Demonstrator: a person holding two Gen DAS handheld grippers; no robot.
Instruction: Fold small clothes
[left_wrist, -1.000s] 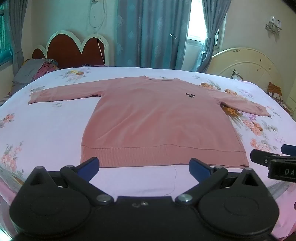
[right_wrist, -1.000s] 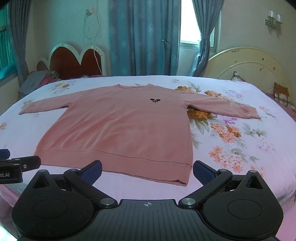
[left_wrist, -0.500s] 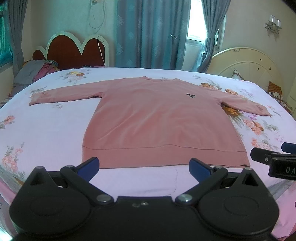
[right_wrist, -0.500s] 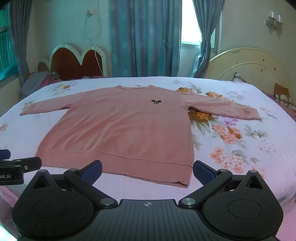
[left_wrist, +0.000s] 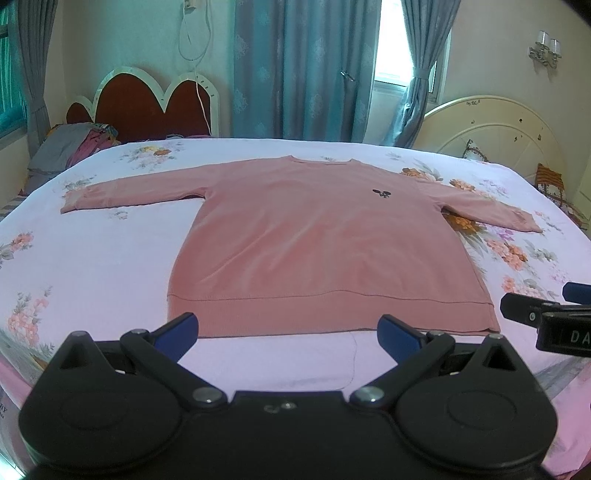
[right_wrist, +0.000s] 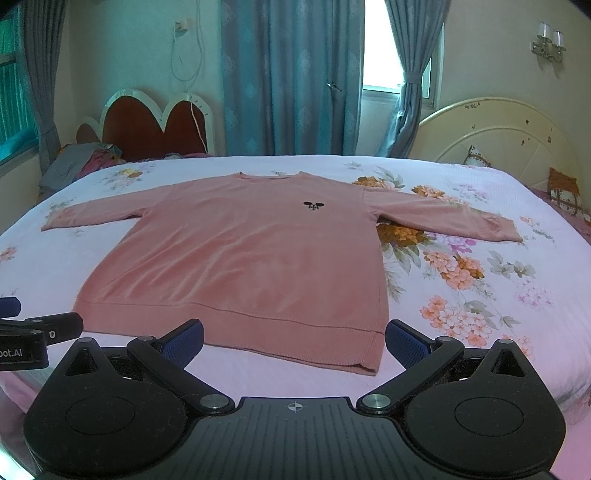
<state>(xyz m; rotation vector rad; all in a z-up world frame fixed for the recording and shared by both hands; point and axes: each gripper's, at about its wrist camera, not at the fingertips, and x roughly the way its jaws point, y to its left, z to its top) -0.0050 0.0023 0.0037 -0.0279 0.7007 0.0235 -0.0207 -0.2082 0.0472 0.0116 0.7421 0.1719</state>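
A pink long-sleeved sweater (left_wrist: 325, 243) (right_wrist: 251, 258) lies flat and face up on the bed, both sleeves spread out, hem nearest me, a small dark emblem on the chest. My left gripper (left_wrist: 288, 328) is open, hovering just short of the hem's left half, nothing between its blue pads. My right gripper (right_wrist: 293, 334) is open too, in front of the hem's right corner, holding nothing. Each gripper shows at the edge of the other's view.
The bed carries a pale floral sheet (left_wrist: 92, 258) (right_wrist: 480, 280). A pile of grey and pink clothes (left_wrist: 70, 151) lies at the far left by the red headboard (left_wrist: 147, 107). A cream footboard (right_wrist: 495, 136) stands on the right, blue curtains behind.
Both views have risen and pulled back slightly, so the sweater sits a little higher in frame. Both grippers have stayed open and the sweater has not moved.
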